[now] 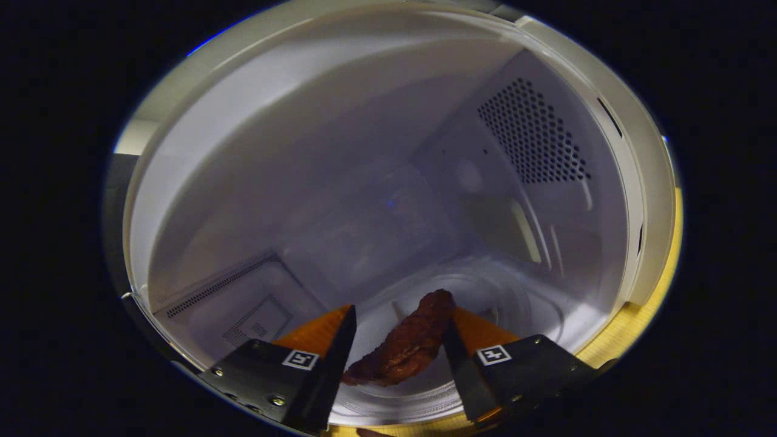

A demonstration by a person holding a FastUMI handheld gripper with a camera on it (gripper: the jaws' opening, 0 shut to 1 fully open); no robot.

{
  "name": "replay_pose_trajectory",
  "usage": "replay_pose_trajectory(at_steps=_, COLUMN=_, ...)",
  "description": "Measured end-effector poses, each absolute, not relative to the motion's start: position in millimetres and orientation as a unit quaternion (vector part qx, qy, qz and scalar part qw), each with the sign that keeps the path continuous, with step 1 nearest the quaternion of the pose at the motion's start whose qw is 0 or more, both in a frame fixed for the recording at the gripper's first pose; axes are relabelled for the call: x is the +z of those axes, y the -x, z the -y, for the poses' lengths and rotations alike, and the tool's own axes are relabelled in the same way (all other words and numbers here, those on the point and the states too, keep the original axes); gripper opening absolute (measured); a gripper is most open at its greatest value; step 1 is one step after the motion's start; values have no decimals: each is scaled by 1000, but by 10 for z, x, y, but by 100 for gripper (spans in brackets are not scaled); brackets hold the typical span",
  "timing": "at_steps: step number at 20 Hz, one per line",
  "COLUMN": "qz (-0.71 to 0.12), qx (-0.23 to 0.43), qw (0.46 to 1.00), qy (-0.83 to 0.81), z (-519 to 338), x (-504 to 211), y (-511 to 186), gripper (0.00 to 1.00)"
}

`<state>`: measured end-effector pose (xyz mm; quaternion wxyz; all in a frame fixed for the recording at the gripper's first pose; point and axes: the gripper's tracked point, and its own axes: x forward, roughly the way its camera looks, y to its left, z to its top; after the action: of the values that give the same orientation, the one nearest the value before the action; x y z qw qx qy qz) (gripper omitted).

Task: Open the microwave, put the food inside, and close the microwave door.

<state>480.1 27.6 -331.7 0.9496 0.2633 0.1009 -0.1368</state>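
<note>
A brown, glazed piece of meat, the food point(405, 347), sits slantwise between my two fingers. Its lower end rests against the left finger and its upper end against the right one. My gripper point(402, 311) is shut on it, narrowed to the width of the food, and reaches into the open microwave point(634, 158). Just under and beyond the fingertips lies the round glass turntable point(504, 291). Whether the food touches the glass I cannot tell.
The pale cavity walls surround the gripper. A perforated vent panel point(534, 133) is on the right-hand wall and a slotted grille point(218, 288) on the left-hand one. The yellow wooden tabletop point(658, 285) shows outside the microwave's front frame.
</note>
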Motion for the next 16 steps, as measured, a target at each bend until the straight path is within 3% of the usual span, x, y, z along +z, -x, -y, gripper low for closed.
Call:
replay_pose_trajectory(at_steps=4, qz=-86, qx=-139, qw=954, qy=-252, z=-255, x=-3252, y=-4834, gripper=96)
replay_pose_trajectory(at_steps=16, qz=-19, qx=-200, qw=980, qy=-7, z=23, x=-2931, y=-4764, gripper=96)
